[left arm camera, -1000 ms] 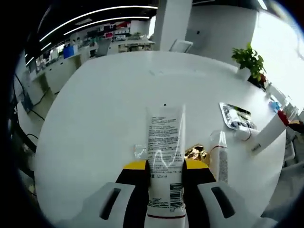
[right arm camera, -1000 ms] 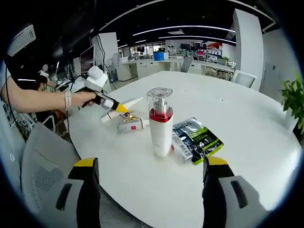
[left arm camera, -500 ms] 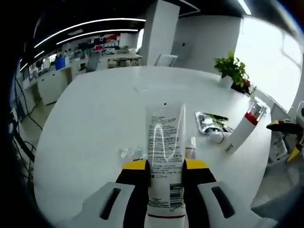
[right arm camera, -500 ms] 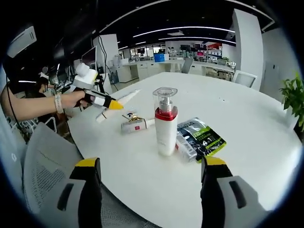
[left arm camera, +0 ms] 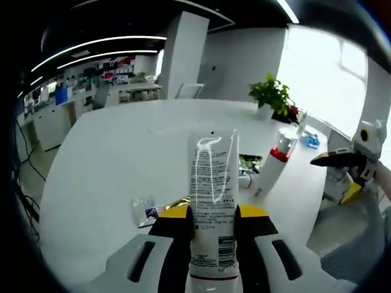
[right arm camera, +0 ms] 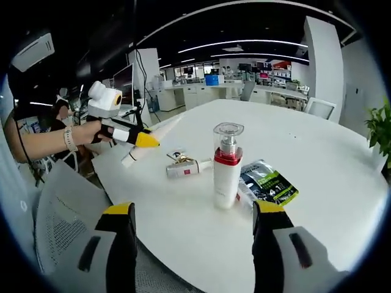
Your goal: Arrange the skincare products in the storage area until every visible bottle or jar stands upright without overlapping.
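Lifted higher since a second ago: left claw [left arm camera: 212, 221] clamped on the white squeeze tube with printed label [left arm camera: 212, 195], off the round white table [left arm camera: 122, 159], probably for standing it upright. Right claw [right arm camera: 193, 215] wide apart, empty, facing the upright white pump bottle with red collar [right arm camera: 226, 166].

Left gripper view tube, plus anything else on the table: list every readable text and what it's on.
"125ml": on the white tube held in the left gripper, above its barcode.
The tube's other print: too small to read.
"4": large white digit on the green-and-black sachet; its other print is blurred.
Red label on the small lying tube: unreadable.
Pump bottle: no readable text.
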Tool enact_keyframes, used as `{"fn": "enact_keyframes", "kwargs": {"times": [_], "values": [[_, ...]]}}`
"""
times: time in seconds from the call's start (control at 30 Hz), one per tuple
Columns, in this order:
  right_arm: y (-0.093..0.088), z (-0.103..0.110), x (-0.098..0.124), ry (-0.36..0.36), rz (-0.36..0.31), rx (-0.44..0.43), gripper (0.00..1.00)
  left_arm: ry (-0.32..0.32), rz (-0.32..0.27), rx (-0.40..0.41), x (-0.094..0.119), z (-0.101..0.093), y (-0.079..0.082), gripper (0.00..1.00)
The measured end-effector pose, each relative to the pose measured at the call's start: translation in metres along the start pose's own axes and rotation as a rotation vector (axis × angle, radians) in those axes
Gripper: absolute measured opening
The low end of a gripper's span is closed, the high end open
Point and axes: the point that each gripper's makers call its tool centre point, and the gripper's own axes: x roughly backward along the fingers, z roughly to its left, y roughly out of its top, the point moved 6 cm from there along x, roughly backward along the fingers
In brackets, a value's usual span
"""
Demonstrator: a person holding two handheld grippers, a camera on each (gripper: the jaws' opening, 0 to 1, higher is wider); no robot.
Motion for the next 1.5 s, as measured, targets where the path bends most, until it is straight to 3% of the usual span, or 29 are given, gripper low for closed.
{"fn": "enact_keyframes", "kwargs": {"times": [0.13, 0.3, 0.63, 0.83, 1.03, 1.17, 1.37, 1.5], "values": [[0.005, 0.004, -0.001, 0.027, -0.031, -0.016, 0.69, -0.054, -0.015, 0.004, 0.002, -0.012, 0.002, 0.23], [0.009, 0.008, -0.003, 0.059, -0.05, 0.014, 0.67, -0.107, -0.019, -0.017, 0.004, -0.023, 0.002, 0.23], [0.017, 0.01, 0.001, 0.104, -0.1, 0.012, 0.49, -0.221, -0.037, -0.045, 0.007, -0.043, 0.004, 0.23], [0.025, 0.011, 0.002, 0.143, -0.134, 0.014, 0.46, -0.305, -0.052, -0.047, 0.008, -0.057, 0.003, 0.24], [0.037, 0.016, 0.001, 0.243, -0.236, -0.055, 0.47, -0.396, -0.084, -0.03, 0.009, -0.071, 0.005, 0.24], [0.045, 0.018, -0.005, 0.333, -0.3, -0.153, 0.47, -0.452, -0.079, -0.02, 0.005, -0.081, 0.002, 0.24], [0.053, 0.018, -0.011, 0.429, -0.357, -0.275, 0.5, -0.553, -0.085, -0.003, 0.005, -0.098, 0.001, 0.24], [0.054, 0.017, -0.015, 0.456, -0.377, -0.305, 0.49, -0.614, -0.089, 0.009, 0.006, -0.106, 0.002, 0.24]]}}
